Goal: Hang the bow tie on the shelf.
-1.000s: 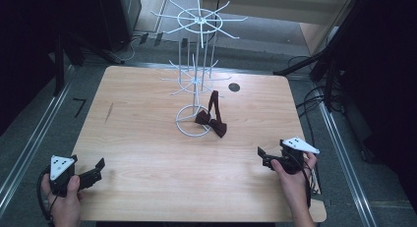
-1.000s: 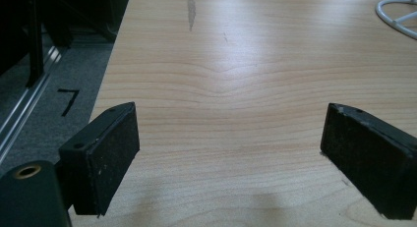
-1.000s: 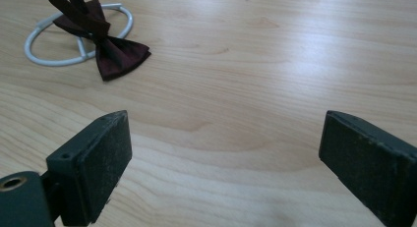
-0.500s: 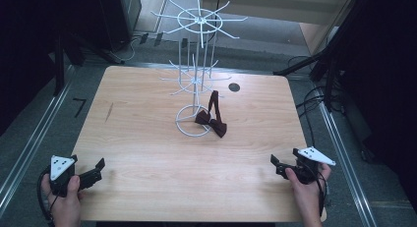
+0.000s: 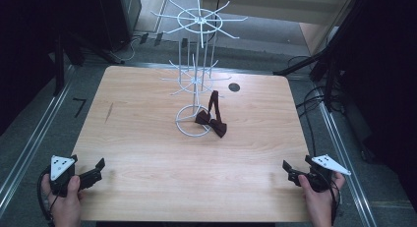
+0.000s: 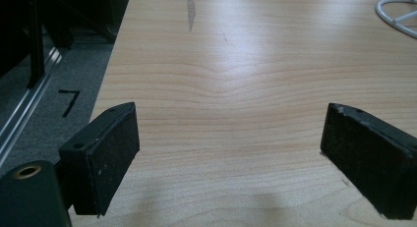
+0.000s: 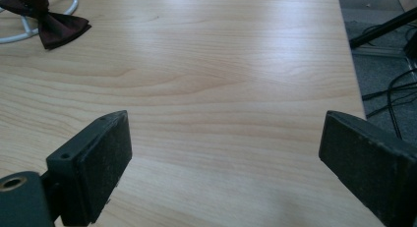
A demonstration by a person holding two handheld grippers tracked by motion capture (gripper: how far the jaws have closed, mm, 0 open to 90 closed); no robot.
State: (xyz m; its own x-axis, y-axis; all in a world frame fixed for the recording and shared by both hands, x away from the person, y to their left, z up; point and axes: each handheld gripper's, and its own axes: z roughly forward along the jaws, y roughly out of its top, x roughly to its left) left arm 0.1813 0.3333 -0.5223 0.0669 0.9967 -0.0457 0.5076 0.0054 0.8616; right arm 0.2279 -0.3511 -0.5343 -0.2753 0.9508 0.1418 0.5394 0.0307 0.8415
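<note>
- I see my left gripper (image 5: 97, 169) and right gripper (image 5: 289, 170) both spread wide, holding nothing.
- Ahead of both, between them, a dark bow tie (image 5: 212, 123) lies across the white wire rack (image 5: 196, 70) base on the table (image 5: 147, 138).

This looks like a lab or recording studio set up for data capture. A bare wooden table (image 5: 147, 148) stands on grey carpet, with aluminium rails (image 5: 29, 143) running along the floor at 9 and 3 o'clock. Black stand legs (image 5: 314, 65) and loose cables (image 5: 314, 104) crowd the 2 o'clock corner. A "7" (image 5: 78, 106) is taped on the floor at 10 o'clock. The surroundings are dark, with equipment cabinets (image 5: 118, 15) at 11 o'clock.
</note>
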